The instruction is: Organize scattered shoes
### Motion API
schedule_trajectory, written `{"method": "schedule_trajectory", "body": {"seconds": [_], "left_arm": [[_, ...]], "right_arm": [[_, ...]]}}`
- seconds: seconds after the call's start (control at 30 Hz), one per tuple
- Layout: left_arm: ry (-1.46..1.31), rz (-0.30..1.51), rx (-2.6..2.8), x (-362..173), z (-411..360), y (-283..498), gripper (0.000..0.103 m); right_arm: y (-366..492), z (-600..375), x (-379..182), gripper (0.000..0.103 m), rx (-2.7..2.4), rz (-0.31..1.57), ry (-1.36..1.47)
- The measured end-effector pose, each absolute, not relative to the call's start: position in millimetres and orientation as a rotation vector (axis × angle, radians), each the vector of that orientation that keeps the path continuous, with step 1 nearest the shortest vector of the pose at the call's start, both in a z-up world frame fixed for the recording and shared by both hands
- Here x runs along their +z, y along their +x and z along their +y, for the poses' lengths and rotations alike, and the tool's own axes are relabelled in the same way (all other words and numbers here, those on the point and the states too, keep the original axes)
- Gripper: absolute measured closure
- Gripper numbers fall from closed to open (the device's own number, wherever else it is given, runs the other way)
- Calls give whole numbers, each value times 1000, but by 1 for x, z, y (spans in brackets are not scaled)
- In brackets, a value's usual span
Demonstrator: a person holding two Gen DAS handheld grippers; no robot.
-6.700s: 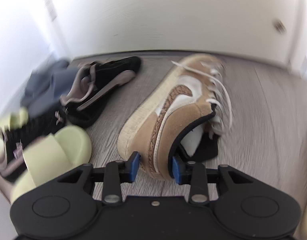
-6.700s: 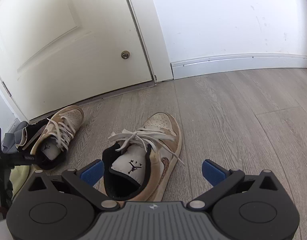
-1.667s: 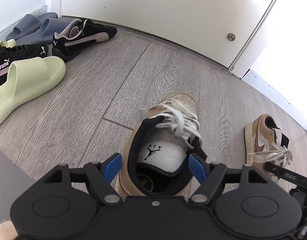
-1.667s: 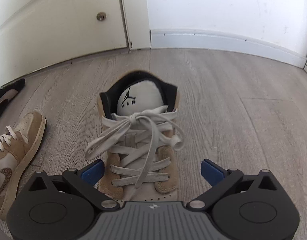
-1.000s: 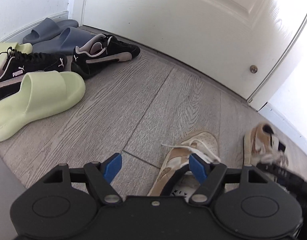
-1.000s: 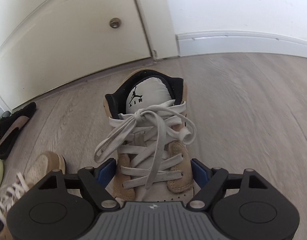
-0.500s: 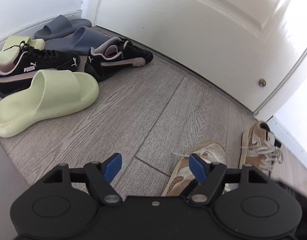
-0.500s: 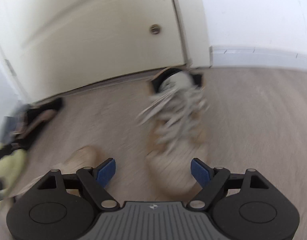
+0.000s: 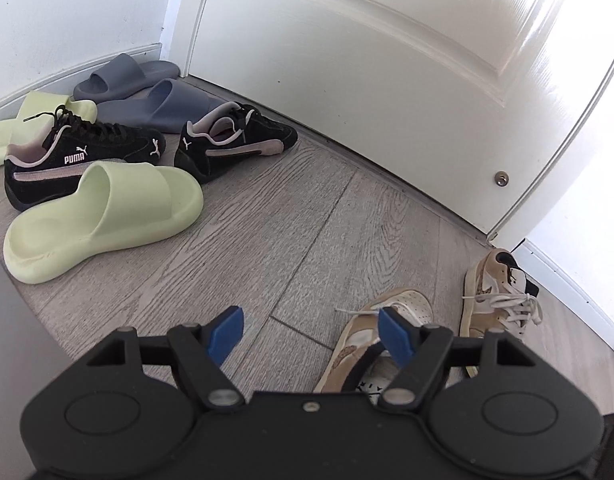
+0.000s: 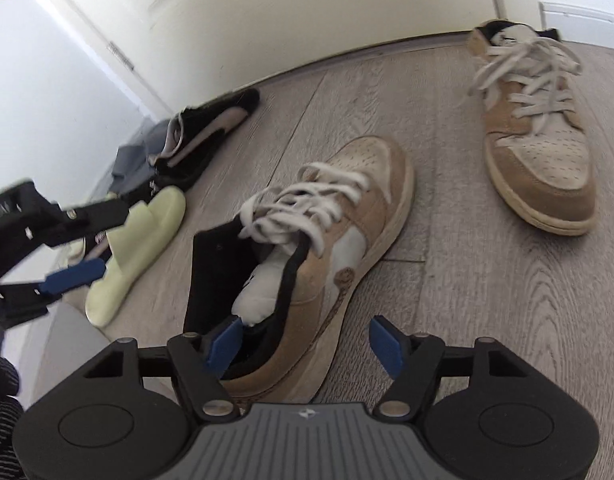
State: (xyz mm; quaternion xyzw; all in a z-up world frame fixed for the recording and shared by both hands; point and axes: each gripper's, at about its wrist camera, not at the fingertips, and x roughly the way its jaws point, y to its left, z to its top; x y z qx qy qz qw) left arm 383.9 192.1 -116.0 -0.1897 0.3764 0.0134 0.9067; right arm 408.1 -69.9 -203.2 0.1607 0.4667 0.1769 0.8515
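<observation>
Two tan sneakers on the floor; the nearer sneaker [image 10: 319,248] lies heel-first, lengthwise under the empty, spread right gripper [image 10: 303,346]; left gripper [image 9: 309,334] also spread

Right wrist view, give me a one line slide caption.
Open right gripper hovers over the heel of a tan sneaker, its mate facing the opposite way beside the door.

"PUMA" on the black sneaker [image 9: 79,160] side.
</observation>
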Motion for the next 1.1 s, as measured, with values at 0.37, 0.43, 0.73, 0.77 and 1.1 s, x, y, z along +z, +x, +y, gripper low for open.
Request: {"method": "schedule_trajectory", "body": {"seconds": [0.37,0.43,0.73,0.77,1.1], "left_arm": [[-383,785,35,-115,196,377,28],[-380,783,34,-114,197,375,28],[-365,795,21,-117,194,375,28],[-360,797,20,-117,193,375,28],[-352,809,7,-119,188,376,28]], "right_arm": [[403,-83,-203,79,317,1005,273],[398,-102,-201,84,289,1014,263],[367,-158,-194,83,196,1009,56],[366,-163,-193,83,201,1004,3],[389,-243,-174,75,202,1036,-166]]}}
